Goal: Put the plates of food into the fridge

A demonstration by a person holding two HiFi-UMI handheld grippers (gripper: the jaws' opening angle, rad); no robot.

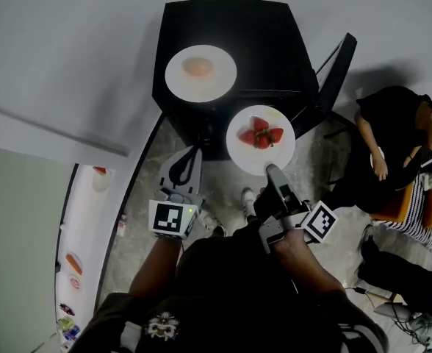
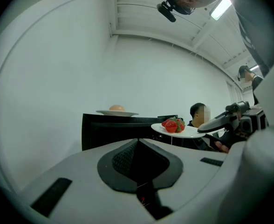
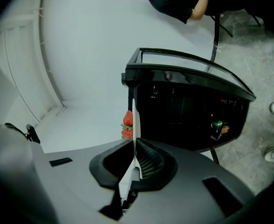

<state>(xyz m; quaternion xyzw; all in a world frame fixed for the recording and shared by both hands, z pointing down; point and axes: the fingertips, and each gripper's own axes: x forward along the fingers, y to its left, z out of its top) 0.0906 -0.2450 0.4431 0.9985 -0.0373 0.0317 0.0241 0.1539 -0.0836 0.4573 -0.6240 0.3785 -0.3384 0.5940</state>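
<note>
A white plate of strawberries (image 1: 260, 153) hangs in front of the black fridge (image 1: 267, 43), with my right gripper (image 1: 273, 172) shut on its near rim. In the right gripper view the plate (image 3: 134, 120) stands edge-on between the jaws, its strawberries (image 3: 127, 119) on the left side. A second white plate (image 1: 200, 73) with a round pale-orange food sits on top of the fridge. My left gripper (image 1: 190, 155) is shut and empty, just left of the held plate. In the left gripper view the strawberry plate (image 2: 179, 131) floats to the right of the fridge (image 2: 109, 129).
The fridge door (image 1: 336, 72) stands open to the right; cans (image 3: 217, 125) show inside. A seated person (image 1: 392, 131) is at the far right. A white shelf (image 1: 73, 263) with small items runs along the lower left. A white wall lies behind the fridge.
</note>
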